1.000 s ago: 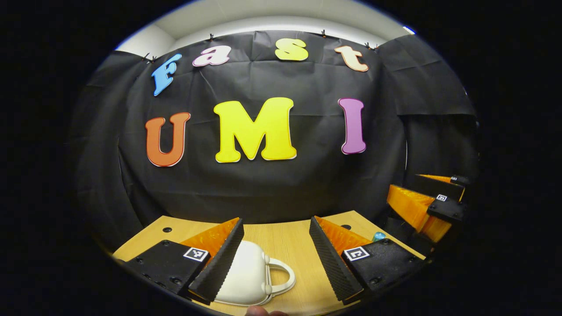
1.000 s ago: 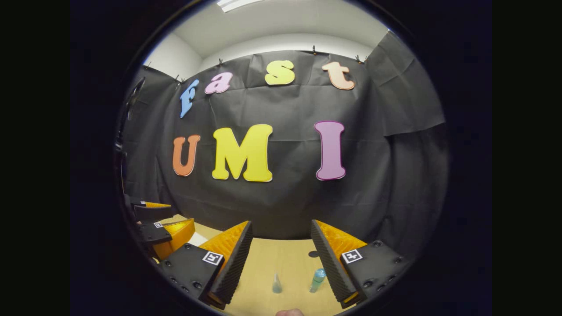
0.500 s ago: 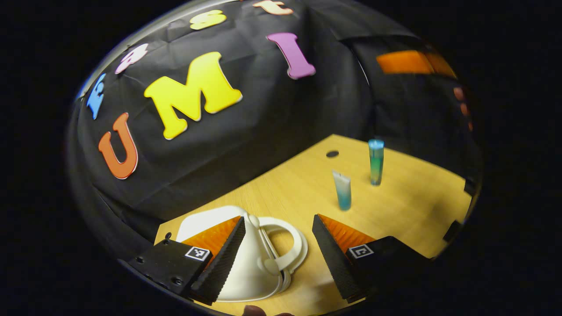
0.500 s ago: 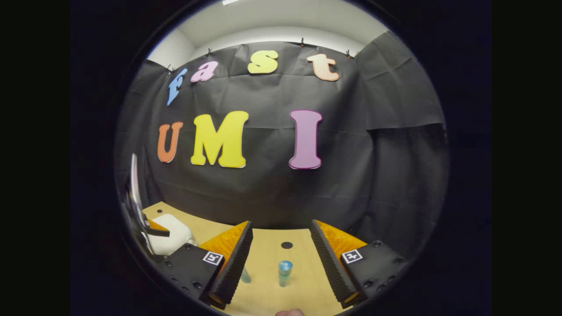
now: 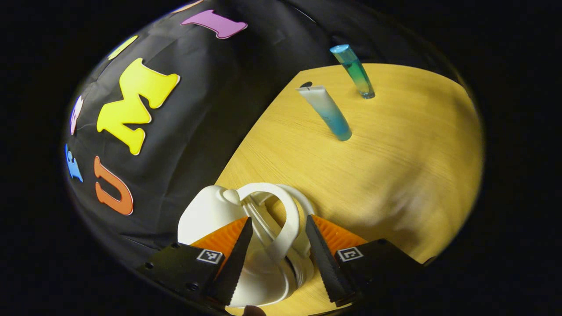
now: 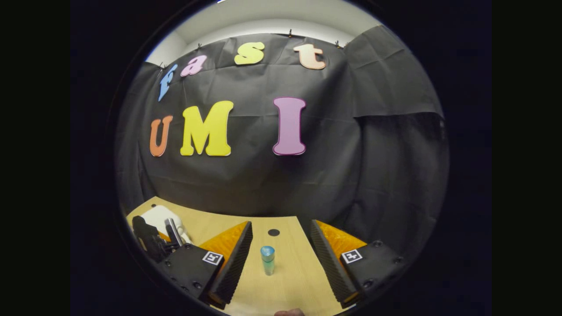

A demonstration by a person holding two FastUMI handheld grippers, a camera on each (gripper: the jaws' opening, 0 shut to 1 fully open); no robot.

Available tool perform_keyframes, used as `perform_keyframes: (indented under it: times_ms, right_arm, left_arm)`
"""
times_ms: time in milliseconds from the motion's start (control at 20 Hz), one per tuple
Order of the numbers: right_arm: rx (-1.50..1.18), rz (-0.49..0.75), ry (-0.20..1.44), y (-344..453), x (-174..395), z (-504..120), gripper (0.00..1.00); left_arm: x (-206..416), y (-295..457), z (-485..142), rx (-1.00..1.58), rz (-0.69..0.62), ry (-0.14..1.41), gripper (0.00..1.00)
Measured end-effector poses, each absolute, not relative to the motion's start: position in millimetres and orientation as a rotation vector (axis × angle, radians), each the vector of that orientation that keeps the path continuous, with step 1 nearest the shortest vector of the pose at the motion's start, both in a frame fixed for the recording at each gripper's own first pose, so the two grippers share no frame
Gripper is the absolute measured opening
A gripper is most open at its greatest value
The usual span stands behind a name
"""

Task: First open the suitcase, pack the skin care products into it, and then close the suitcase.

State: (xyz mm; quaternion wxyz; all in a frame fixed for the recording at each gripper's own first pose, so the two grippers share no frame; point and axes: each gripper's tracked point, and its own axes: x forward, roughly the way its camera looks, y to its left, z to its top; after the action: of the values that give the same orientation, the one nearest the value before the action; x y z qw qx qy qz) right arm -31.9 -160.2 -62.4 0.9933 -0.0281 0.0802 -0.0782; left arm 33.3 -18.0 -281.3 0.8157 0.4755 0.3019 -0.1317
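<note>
A small white suitcase (image 5: 206,213) lies shut on the wooden table (image 5: 395,166), its looped handle (image 5: 290,210) pointing toward the table's middle. My left gripper (image 5: 279,219) is open and hangs over that handle, one finger on each side, neither pressing it. Farther off stand a white-and-blue tube (image 5: 327,112) and a blue-green bottle (image 5: 356,72). In the right gripper view the bottle (image 6: 267,260) stands upright between and ahead of my open right gripper (image 6: 281,224). The suitcase (image 6: 159,216) and the left gripper (image 6: 153,239) show at the far left there.
A small dark hole (image 6: 273,232) marks the table near the back wall. The black cloth wall (image 6: 281,184) closes the table's far side. Bare wood (image 5: 417,145) spreads to the right of the two products.
The left gripper has tipped down and rolled, coming over the suitcase handle with its fingers a little closer together. The right gripper has shifted so the bottle sits centred between its fingers.
</note>
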Motion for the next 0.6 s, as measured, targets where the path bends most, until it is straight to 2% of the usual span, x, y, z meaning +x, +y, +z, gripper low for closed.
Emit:
perform_keyframes:
  times_ms: [150,250,350,400,600]
  right_arm:
    - [-0.046,-0.171,0.17,-167.2,-33.1,-67.0,0.77]
    - [-0.037,-0.183,0.178,-173.0,-33.7,-70.9,0.79]
    - [-0.025,-0.197,0.187,-177.9,-35.9,-75.5,0.79]
    - [-0.018,-0.205,0.187,-179.8,-37.4,-75.4,0.79]
    - [-0.009,-0.223,0.175,-181.3,-40.3,-73.0,0.79]
  left_arm:
    - [41.0,-16.6,-295.1,1.079,-0.286,0.688,0.71]
    - [48.6,-18.5,-298.1,1.111,-0.288,0.693,0.61]
    - [47.8,-19.3,-302.0,1.117,-0.281,0.704,0.44]
    - [48.5,-19.7,-304.3,1.118,-0.279,0.71,0.31]
    - [48.3,-24.8,-292.8,1.135,-0.27,0.687,0.19]
